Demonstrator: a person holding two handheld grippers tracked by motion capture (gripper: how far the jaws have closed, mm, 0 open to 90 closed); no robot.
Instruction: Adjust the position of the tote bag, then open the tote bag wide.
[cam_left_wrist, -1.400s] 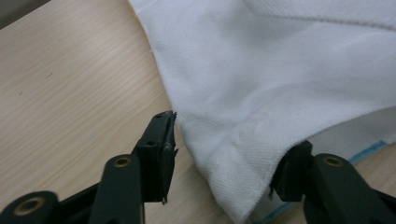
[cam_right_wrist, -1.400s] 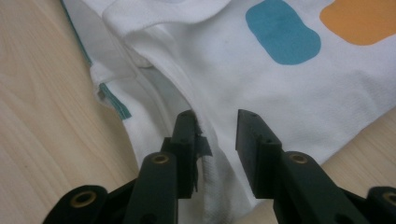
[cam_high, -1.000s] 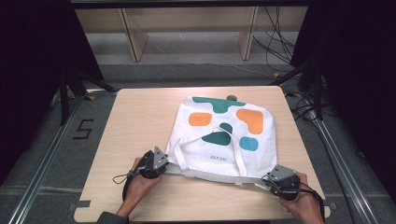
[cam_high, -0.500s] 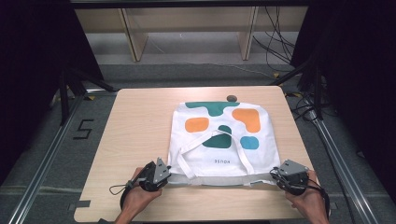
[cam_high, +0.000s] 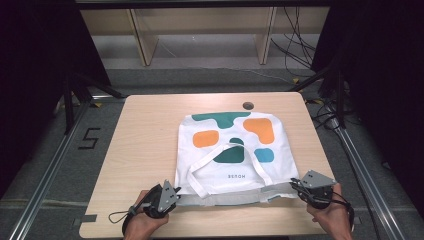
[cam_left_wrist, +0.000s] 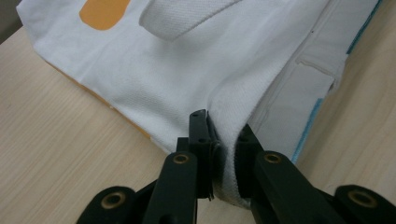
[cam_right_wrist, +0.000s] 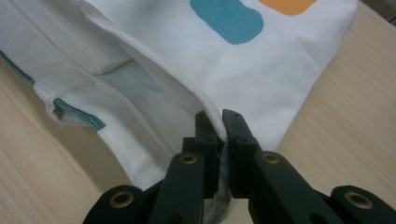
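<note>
A white tote bag (cam_high: 232, 150) printed with green, orange and blue patches lies flat on the wooden table (cam_high: 145, 140), its mouth toward the near edge. My left gripper (cam_high: 175, 196) is shut on the near-left corner of the bag's upper hem, and the cloth is pinched between its jaws (cam_left_wrist: 224, 128). At the near-right corner my right gripper (cam_high: 295, 186) has just been closing on the hem, which now sits clamped between its jaws (cam_right_wrist: 218, 119). The lower layer of the mouth (cam_right_wrist: 74, 107) rests on the table. A white handle strap (cam_high: 200, 169) loops across the bag.
A round cable hole (cam_high: 247, 106) lies in the table just beyond the bag's far edge. Bare wood flanks the bag on both sides. Metal rails (cam_high: 45, 170) run along the table, with shelving legs and cables behind it.
The bag has slid toward the near edge and squared up. My left gripper drew back toward the near edge with its corner, and the right gripper shifted slightly right and closed on the hem.
</note>
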